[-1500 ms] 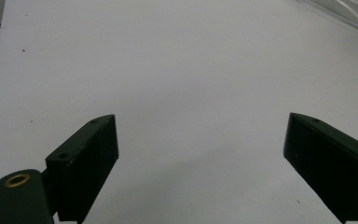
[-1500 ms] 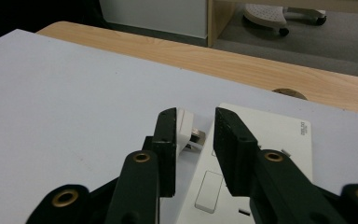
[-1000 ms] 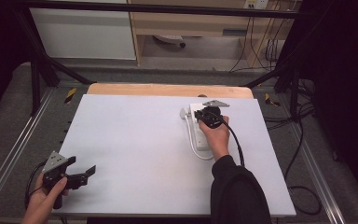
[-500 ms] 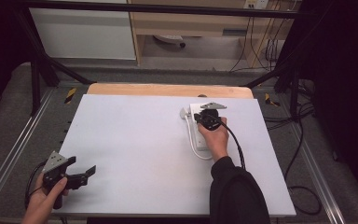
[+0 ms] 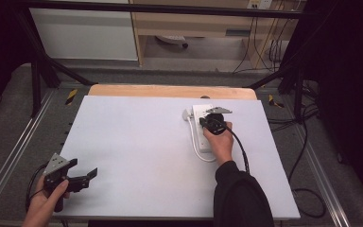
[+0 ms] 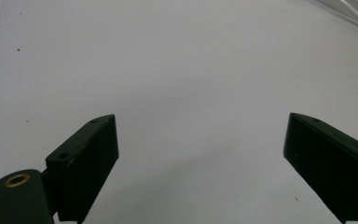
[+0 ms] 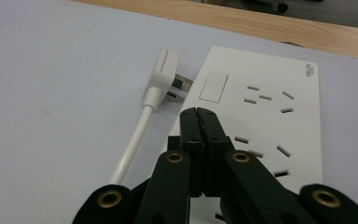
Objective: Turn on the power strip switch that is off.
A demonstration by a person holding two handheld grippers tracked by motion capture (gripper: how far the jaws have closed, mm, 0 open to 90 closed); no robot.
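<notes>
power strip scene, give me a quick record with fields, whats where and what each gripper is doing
surface: white table top
power strip: white power strip, flat at the far right of the table, switch beside the sockets
plug: white plug lying on its side by the strip's corner, prongs toward the strip, not inserted
cord: white cord running back from the plug
right gripper: jaws shut, empty, over the strip
left gripper: jaws wide open, empty, near left edge

Grey floor [image 5: 9, 123], white cabinet [image 5: 82, 33] beyond
</notes>
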